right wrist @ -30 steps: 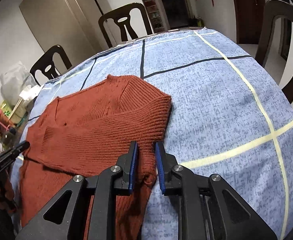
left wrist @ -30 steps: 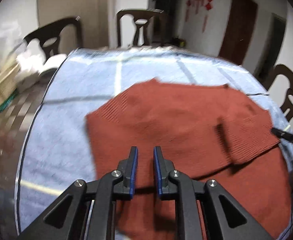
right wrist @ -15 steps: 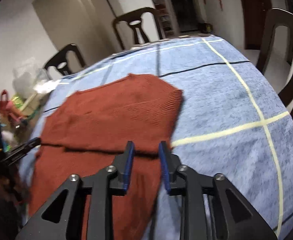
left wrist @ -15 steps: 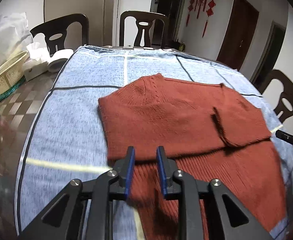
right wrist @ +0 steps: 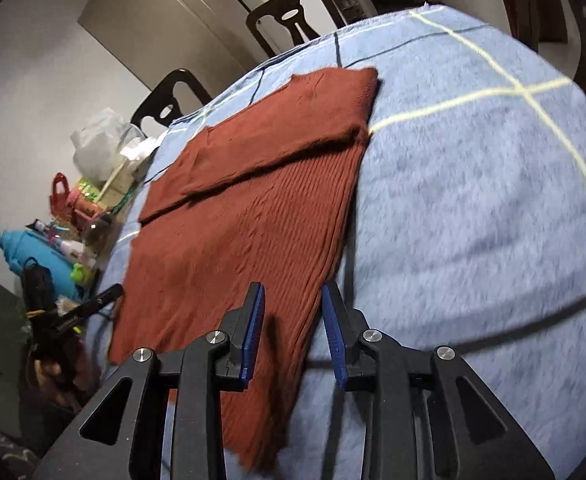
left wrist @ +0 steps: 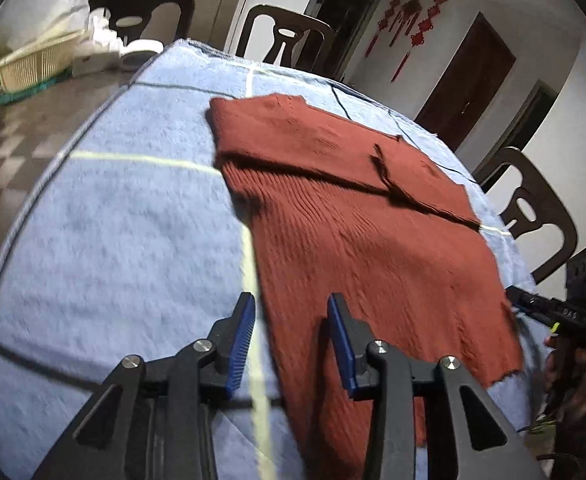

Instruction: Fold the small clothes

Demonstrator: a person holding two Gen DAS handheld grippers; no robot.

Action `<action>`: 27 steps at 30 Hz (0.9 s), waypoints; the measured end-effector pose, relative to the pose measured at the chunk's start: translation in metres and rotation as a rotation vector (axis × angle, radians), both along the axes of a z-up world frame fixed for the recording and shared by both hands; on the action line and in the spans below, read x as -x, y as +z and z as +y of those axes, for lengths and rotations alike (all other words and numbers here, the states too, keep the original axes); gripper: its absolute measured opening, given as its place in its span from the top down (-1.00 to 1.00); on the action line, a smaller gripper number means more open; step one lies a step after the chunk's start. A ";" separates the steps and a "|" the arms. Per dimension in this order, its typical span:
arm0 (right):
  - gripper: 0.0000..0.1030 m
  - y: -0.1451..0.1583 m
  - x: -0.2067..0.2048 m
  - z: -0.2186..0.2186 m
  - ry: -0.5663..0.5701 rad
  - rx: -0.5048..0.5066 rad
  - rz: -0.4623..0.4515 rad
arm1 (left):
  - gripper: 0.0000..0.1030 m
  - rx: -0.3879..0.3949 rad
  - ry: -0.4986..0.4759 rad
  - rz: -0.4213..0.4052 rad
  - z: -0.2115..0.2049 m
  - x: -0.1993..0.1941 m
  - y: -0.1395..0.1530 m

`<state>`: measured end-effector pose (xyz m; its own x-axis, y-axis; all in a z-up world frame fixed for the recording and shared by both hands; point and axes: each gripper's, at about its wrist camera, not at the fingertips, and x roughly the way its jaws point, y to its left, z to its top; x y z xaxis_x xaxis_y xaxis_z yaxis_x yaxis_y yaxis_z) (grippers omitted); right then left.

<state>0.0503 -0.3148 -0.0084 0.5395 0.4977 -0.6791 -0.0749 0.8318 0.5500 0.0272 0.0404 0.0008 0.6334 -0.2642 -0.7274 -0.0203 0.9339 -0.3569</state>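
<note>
A rust-red knit sweater [left wrist: 353, 220] lies flat on the blue blanket [left wrist: 113, 240], with its upper part and sleeves folded down across the chest. My left gripper [left wrist: 291, 308] hovers over the sweater's left side edge near the hem. Its jaws are opening, the knit edge lies below the gap, and the pads are not pressing on it. In the right wrist view the sweater [right wrist: 245, 208] runs away from my right gripper [right wrist: 292, 292]. That gripper stands open over the garment's right side edge, gripping nothing.
Dark wooden chairs [left wrist: 289, 36] ring the table, one close at the right [left wrist: 533, 208]. A woven basket [left wrist: 33, 68] and white tissue rolls sit on the bare tabletop at the left. Bags, bottles and toys [right wrist: 85, 200] crowd that side. A hand [left wrist: 573, 364] holds the other gripper.
Both grippers have let the folded part lie and drawn back along the sweater's sides towards the hem. Both pairs of jaws stand wider apart than before.
</note>
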 end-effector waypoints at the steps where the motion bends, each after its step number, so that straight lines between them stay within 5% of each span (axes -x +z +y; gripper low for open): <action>1: 0.41 -0.001 0.004 0.003 0.014 -0.027 0.008 | 0.18 0.011 -0.004 -0.001 -0.002 0.003 0.001; 10: 0.41 -0.007 0.029 0.024 0.148 -0.138 0.053 | 0.16 0.207 -0.060 0.019 -0.012 0.023 -0.007; 16: 0.42 -0.007 0.025 0.027 0.116 -0.148 0.065 | 0.20 0.190 -0.064 0.006 -0.021 0.022 -0.007; 18: 0.51 -0.006 0.025 0.031 0.113 -0.117 0.059 | 0.30 0.179 -0.054 0.006 -0.022 0.021 -0.007; 20: 0.88 -0.006 0.027 0.030 0.105 -0.078 0.054 | 0.83 0.165 -0.041 0.021 -0.022 0.019 -0.010; 27: 0.89 0.013 0.041 0.013 0.061 -0.120 -0.035 | 0.87 0.197 0.015 -0.040 -0.002 0.033 0.003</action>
<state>0.0097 -0.3020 0.0045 0.5283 0.6069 -0.5938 -0.1445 0.7534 0.6415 -0.0054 0.0380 0.0042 0.6659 -0.3895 -0.6363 -0.0158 0.8454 -0.5339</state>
